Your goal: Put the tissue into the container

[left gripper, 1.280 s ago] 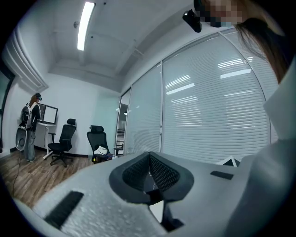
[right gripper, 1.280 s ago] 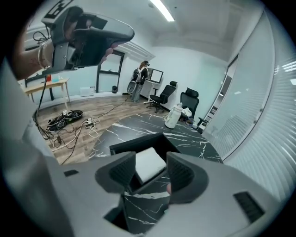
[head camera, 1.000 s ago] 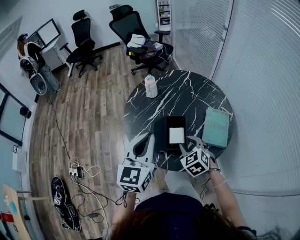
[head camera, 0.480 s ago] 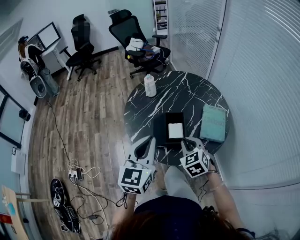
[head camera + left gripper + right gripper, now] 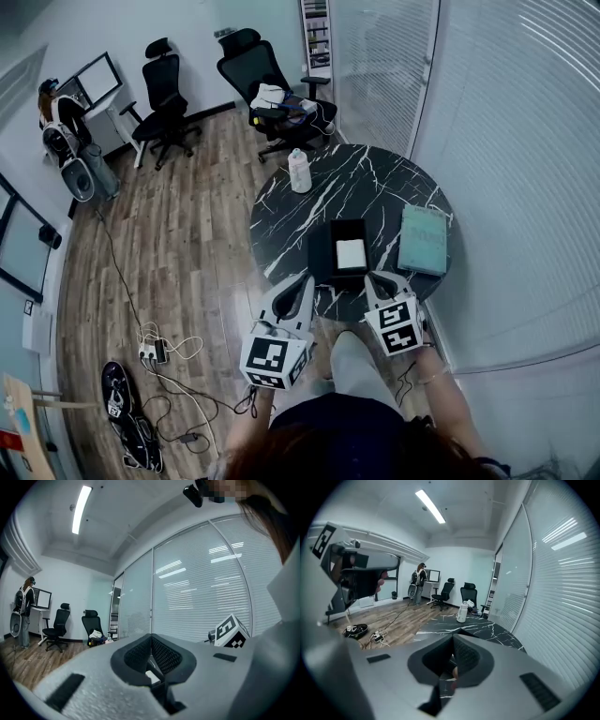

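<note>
A white folded tissue (image 5: 352,253) lies inside the black open container (image 5: 322,255) near the front edge of the round black marble table (image 5: 375,187). My left gripper (image 5: 305,280) is off the table's front left edge, its jaws together and empty; in the left gripper view it (image 5: 151,635) points level toward the blinds. My right gripper (image 5: 380,277) hangs at the table's front edge just right of the container. Its jaws have just been closing and now meet with nothing between them, as the right gripper view (image 5: 453,637) shows.
A teal book (image 5: 424,239) lies to the right of the container, and a white bottle (image 5: 299,172) stands at the table's far left. Office chairs (image 5: 272,89) stand beyond the table. Cables and a power strip (image 5: 150,352) lie on the wood floor. A person (image 5: 56,112) stands far left.
Both grippers have drawn back from the container toward me. The right gripper's jaws, apart earlier, have come together. The tissue stays in the container.
</note>
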Demonstrator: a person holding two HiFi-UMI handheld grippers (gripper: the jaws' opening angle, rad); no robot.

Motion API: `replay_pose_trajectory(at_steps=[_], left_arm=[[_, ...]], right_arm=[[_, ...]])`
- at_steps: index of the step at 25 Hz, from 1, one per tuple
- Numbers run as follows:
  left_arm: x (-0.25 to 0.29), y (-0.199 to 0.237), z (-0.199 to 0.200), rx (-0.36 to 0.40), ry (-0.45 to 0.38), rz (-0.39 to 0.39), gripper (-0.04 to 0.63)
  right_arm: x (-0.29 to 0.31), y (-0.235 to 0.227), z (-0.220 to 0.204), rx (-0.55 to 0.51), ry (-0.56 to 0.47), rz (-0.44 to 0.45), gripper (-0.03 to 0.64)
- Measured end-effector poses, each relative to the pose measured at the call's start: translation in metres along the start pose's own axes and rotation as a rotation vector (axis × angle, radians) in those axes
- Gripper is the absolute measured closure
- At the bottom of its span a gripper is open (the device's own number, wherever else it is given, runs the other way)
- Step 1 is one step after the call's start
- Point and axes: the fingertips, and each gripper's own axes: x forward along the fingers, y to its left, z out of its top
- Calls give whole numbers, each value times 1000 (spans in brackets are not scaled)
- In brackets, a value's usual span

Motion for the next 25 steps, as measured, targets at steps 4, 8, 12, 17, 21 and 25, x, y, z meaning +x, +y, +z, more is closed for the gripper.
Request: replay_pose_trajectory(at_steps=[4, 8, 12, 17, 21, 25], left_arm=[[-11, -4, -1, 2, -1, -12, 568], [-18, -11, -2, 13, 1, -37, 568], [-22, -16, -2, 7, 14, -61, 568], [-20, -22, -4, 28, 32, -94, 568], [-18, -22, 3, 16, 13, -95, 568], [-14, -17, 9, -3, -7, -75, 568]], right_arm=[[-13, 6, 7, 29, -35, -20, 595], [-25, 10, 13, 47, -65, -41, 595], [-38, 17, 21, 41, -91, -44, 595], [-50, 21, 30, 59, -150, -61, 595], [-58, 21, 44, 45, -185, -75, 595], [-65, 17, 51, 26, -208, -98, 595]])
